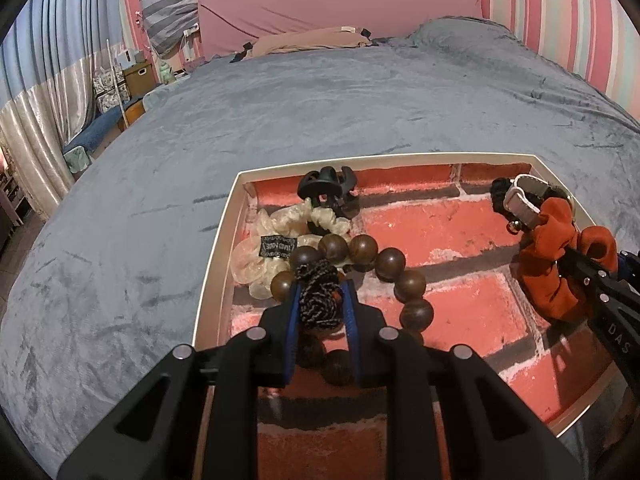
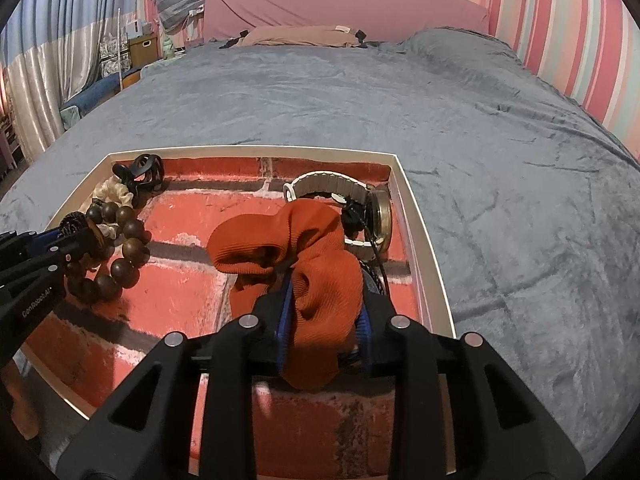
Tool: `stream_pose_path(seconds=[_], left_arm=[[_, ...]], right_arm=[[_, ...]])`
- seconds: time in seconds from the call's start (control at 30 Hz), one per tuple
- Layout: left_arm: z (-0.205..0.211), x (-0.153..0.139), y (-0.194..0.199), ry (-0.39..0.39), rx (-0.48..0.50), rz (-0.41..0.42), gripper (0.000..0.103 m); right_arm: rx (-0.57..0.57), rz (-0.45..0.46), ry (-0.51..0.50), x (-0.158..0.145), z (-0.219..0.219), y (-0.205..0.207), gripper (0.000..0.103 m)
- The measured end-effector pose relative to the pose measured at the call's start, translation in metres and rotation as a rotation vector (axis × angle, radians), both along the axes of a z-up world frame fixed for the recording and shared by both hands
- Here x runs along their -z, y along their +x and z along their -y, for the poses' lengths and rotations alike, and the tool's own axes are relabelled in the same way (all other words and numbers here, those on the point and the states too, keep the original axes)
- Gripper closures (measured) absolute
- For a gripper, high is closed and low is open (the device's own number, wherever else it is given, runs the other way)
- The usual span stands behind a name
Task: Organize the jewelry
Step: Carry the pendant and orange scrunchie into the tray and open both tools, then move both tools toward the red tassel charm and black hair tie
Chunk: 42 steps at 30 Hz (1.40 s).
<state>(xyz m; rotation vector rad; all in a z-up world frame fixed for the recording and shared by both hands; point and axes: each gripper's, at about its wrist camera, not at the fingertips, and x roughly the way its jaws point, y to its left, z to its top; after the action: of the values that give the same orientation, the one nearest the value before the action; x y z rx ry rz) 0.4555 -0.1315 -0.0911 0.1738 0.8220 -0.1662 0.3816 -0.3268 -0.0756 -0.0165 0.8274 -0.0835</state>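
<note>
Left gripper (image 1: 322, 300) clamps the brown wooden bead bracelet's (image 1: 408, 284) cord, right gripper (image 2: 324, 316) pinches the orange ribbed scrunchie (image 2: 308, 256); release each gently by opposite edges of the white brick-lined tray (image 1: 218, 248)

Grey bed (image 2: 500, 168), white tray (image 2: 420, 240), tan pillow (image 2: 296, 36)

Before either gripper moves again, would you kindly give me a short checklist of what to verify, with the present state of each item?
1. Left gripper closed on the braided cord of the wooden bead bracelet: ok.
2. Right gripper closed on the orange scrunchie: ok.
3. Both held items over the tray, inside its rim: ok.
4. Orange scrunchie clear of the watch: not ok, it overlaps the strap and a black cord there.
5. Bead bracelet clear of the cream scrunchie: not ok, beads lie against it.
6. Black claw clip out of both grippers' way: ok, in the far left corner.
</note>
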Motion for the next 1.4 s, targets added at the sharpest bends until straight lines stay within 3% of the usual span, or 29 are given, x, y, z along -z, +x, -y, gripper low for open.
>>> stream_pose_path(seconds=[0.13,0.27,0.33,0.5,0.63,0.8,0.9,0.97,1.2,1.4], left_arm=[[0.000,0.001,0.000,0.001,0.008,0.000,0.081],[-0.001,-0.005,-0.004,-0.012,0.014,0.002,0.078],[-0.003,-0.012,-0.007,-0.017,0.010,0.019,0.060],[-0.002,-0.036,-0.024,0.004,0.008,0.080,0.050],[-0.007,-0.057,-0.042,-0.004,-0.001,0.113,0.033],[-0.021,-0.084,-0.075,-0.008,0.006,0.137,0.028],[-0.024,-0.093,-0.098,0.000,-0.006,0.157,0.015],[-0.026,-0.096,-0.119,-0.010,0.014,0.157,0.014],[-0.016,-0.076,-0.177,-0.068,0.049,0.090,0.014],[-0.002,-0.047,-0.199,-0.084,0.065,0.049,0.014]], right_arm=[[-0.011,0.002,0.000,0.000,0.000,-0.002,0.063],[-0.025,0.021,-0.008,-0.007,0.001,-0.009,0.043],[-0.037,0.037,-0.014,-0.014,0.001,-0.014,0.034],[-0.050,0.072,0.005,-0.032,0.010,-0.031,0.023],[-0.049,0.107,0.013,-0.050,0.017,-0.051,0.015],[-0.025,0.140,0.037,-0.074,0.034,-0.083,0.010],[-0.025,0.127,0.047,-0.082,0.044,-0.106,0.009],[-0.025,0.119,0.031,-0.085,0.047,-0.122,0.009],[0.007,0.116,-0.007,-0.081,0.066,-0.176,0.009],[0.019,0.084,-0.078,-0.049,0.071,-0.203,0.009]])
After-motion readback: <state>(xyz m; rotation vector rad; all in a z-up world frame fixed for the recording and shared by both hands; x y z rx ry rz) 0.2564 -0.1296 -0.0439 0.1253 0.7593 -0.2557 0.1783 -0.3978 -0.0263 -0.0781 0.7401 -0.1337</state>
